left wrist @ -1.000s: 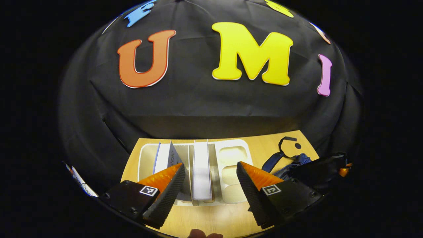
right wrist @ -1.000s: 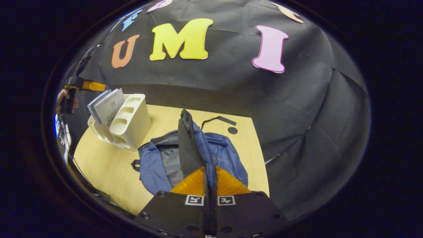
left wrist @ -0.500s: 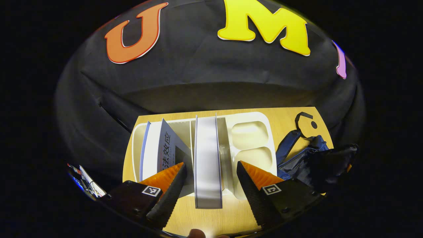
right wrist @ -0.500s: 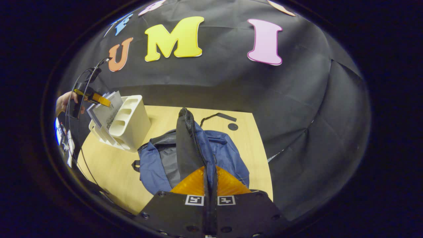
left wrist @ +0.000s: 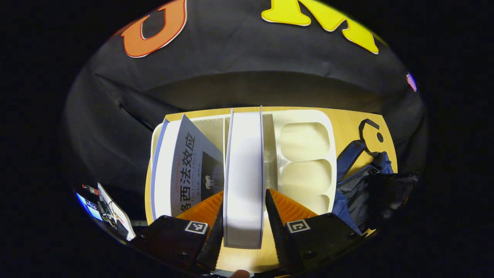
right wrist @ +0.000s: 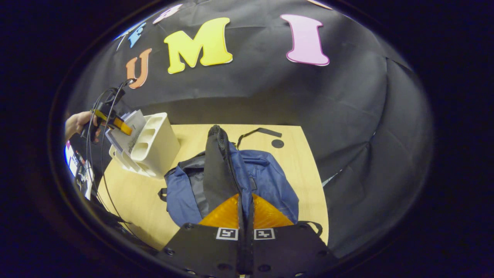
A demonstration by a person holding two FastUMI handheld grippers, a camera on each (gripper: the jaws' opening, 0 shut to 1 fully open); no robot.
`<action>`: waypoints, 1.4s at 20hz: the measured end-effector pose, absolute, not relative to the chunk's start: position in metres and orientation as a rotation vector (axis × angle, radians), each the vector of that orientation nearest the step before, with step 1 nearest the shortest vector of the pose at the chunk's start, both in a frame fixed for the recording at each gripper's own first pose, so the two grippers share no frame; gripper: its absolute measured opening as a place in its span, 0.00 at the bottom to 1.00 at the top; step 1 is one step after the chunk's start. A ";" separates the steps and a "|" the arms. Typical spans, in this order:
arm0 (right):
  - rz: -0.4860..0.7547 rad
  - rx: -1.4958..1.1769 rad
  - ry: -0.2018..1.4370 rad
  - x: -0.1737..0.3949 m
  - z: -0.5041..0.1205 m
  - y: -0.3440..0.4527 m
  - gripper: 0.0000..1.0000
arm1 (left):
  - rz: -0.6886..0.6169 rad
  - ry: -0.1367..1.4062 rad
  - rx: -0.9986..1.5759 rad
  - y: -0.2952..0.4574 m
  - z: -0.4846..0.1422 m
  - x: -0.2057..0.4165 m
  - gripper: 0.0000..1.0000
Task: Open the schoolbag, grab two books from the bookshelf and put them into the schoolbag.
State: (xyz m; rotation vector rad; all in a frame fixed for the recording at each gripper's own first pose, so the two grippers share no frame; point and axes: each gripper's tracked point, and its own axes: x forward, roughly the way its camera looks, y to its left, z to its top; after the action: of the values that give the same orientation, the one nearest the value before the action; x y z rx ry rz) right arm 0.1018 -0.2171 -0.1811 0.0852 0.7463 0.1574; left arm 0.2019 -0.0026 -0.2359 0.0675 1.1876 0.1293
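Observation:
A white-edged book [left wrist: 244, 154] stands in the middle slot of the white bookshelf [left wrist: 332, 146]. My left gripper [left wrist: 244, 193] has a finger pressed on each side of it. A grey-covered book [left wrist: 189, 162] leans in the slot to its left. The blue schoolbag [left wrist: 366, 181] lies to the right of the shelf. In the right gripper view, my right gripper [right wrist: 245, 200] is shut on the schoolbag's dark flap [right wrist: 216, 170] and holds it upright, so the schoolbag [right wrist: 266, 181] is open. Farther off, a hand [right wrist: 75, 121] holds the left gripper [right wrist: 115, 123] at the bookshelf [right wrist: 160, 146].
The wooden table [right wrist: 131, 197] carries both shelf and bag. A black strap [right wrist: 258, 132] and a round black mark [right wrist: 277, 143] lie behind the bag. Cables [right wrist: 92, 154] hang off the table's left edge. The shelf's right side has hollow compartments [left wrist: 305, 139].
My left gripper came down and forward over the shelf and its fingers closed in on the white-edged book. The right gripper kept the flap raised, barely shifting.

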 end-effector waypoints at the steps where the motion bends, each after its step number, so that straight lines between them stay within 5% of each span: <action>1: 0.162 0.088 0.746 0.101 -0.182 -0.218 0.00 | 0.130 1.201 0.070 -0.002 -0.236 0.200 0.55; 8: 0.148 0.107 0.729 0.096 -0.183 -0.223 0.00 | 0.071 1.178 0.027 -0.014 -0.218 0.193 0.42; 17: 0.111 0.118 0.725 0.087 -0.177 -0.214 0.00 | 0.051 0.969 0.010 0.017 -0.111 0.147 0.40; 22: 0.088 0.109 0.731 0.083 -0.173 -0.208 0.00 | 0.016 0.831 -0.148 0.018 -0.053 0.108 0.40; 28: 0.060 0.083 0.742 0.081 -0.167 -0.203 0.00 | -0.088 0.816 -0.546 -0.018 -0.059 0.055 0.39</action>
State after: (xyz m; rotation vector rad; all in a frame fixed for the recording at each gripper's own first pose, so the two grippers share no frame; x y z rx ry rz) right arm 0.0809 -0.2033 -0.1675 0.0833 0.7421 0.0600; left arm 0.0549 -0.0184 -0.0591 -0.5461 0.8158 -0.0883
